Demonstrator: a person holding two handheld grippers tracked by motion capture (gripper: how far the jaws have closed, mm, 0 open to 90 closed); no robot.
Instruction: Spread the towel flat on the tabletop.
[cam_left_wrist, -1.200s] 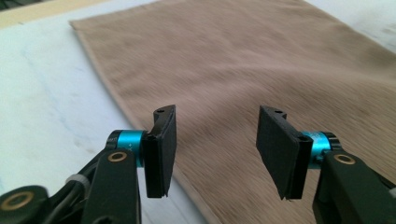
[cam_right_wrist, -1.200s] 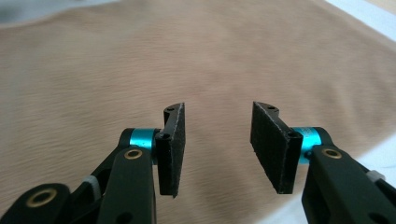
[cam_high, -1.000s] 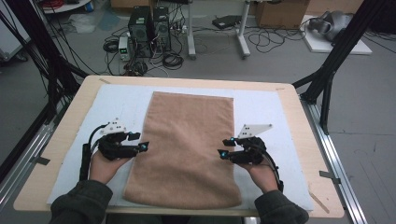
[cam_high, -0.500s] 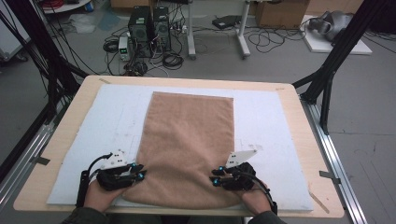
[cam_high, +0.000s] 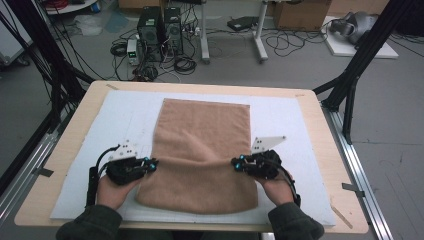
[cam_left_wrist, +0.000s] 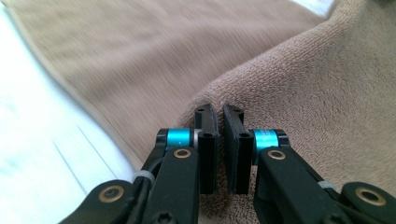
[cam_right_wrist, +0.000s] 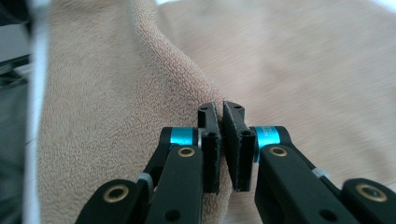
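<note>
2 grippers pinching 1 tan towel (cam_high: 202, 150), each at a long side edge, roughly level with one another across the cloth. Left gripper (cam_high: 150, 164) biting the towel's left edge, jaws having just been closing and now drawn nearly together with a raised fold of terry cloth caught between the pads (cam_left_wrist: 208, 140). Right gripper (cam_high: 239, 163) doing the same at the right edge, jaws likewise having just been closing, pads (cam_right_wrist: 210, 140) pressing on a ridge of fabric standing up between them. Towel lying lengthwise, far to near, in the middle of a white mat (cam_high: 115, 120) covering a wooden table (cam_high: 320, 120); far part lying flat, a crease running across between the 2 grip points, near end resting flat close to the mat's near edge. Left hand (cam_high: 114, 189) and right hand (cam_high: 276, 186) coming in from the near side, dark sleeves showing at the near table edge, a grey three-cornered plate sitting on top of each gripper. Beyond the far edge of the table, computer towers (cam_high: 160, 27) and tangled cables (cam_high: 185, 62) lying on the grey floor.
</note>
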